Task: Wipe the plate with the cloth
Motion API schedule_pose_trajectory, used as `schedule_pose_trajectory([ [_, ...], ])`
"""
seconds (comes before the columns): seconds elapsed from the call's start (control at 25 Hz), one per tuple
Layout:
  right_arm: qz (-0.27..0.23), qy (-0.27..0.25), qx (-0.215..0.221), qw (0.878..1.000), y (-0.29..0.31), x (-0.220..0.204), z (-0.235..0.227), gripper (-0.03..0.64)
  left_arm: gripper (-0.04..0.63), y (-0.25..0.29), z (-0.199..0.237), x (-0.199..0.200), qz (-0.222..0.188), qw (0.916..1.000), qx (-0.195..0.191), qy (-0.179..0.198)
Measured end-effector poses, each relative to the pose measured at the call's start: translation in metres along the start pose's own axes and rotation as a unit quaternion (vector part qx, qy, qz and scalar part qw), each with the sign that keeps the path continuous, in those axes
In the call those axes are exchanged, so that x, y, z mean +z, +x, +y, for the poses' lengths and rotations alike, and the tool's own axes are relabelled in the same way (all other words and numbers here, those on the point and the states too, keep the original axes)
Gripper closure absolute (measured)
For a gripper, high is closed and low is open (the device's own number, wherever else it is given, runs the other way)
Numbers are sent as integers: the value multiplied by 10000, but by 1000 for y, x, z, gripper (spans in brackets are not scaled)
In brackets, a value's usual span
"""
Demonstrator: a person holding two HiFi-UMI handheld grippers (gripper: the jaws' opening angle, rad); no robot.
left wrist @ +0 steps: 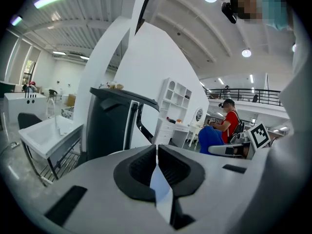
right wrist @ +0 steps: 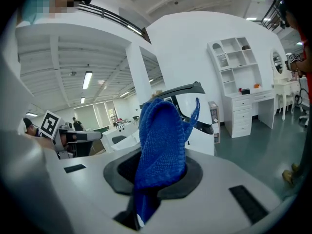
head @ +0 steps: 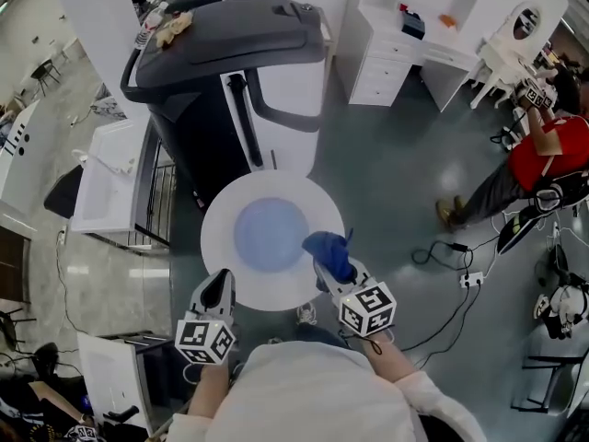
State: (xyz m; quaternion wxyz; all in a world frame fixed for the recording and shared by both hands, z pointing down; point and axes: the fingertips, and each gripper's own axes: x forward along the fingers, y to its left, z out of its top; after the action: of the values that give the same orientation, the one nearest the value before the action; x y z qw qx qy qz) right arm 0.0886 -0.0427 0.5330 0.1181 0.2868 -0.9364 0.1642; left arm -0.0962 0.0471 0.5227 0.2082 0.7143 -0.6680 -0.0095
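A white plate [head: 221, 233] with a pale blue middle is held level in the air in front of me. My left gripper [head: 219, 290] is shut on its near left rim. In the left gripper view that rim shows as a thin pale sliver [left wrist: 161, 189] pinched between the dark pads. My right gripper [head: 328, 270] is shut on a bunched blue cloth [head: 328, 250], which lies over the plate's near right rim. In the right gripper view the cloth [right wrist: 161, 140] stands up out of the jaws and hides the pads' gap.
A dark grey treadmill [head: 230, 44] stands just beyond the plate. A white shelf-and-drawer unit [head: 414, 44] is at the back right. A person in a red top [head: 548, 155] is at the right, with cables [head: 460, 274] on the floor. A white sink stand [head: 106, 187] is at the left.
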Motion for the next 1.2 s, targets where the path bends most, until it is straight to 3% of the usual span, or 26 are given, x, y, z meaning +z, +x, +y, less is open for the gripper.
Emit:
schedule_pose_trajectory([
  [0.36,168,-152,481,9986,37,15,-34,531,554,48,5,9,-85,9992,361,-161],
  [0.56,176,-136,479,9986,54,23,-45,531,554,68,14,17,-6,9992,369,-144],
  [1.2,-34,243,-296,9993,94,28,-31,531,554,110,62,20,669,9966,-466,126],
])
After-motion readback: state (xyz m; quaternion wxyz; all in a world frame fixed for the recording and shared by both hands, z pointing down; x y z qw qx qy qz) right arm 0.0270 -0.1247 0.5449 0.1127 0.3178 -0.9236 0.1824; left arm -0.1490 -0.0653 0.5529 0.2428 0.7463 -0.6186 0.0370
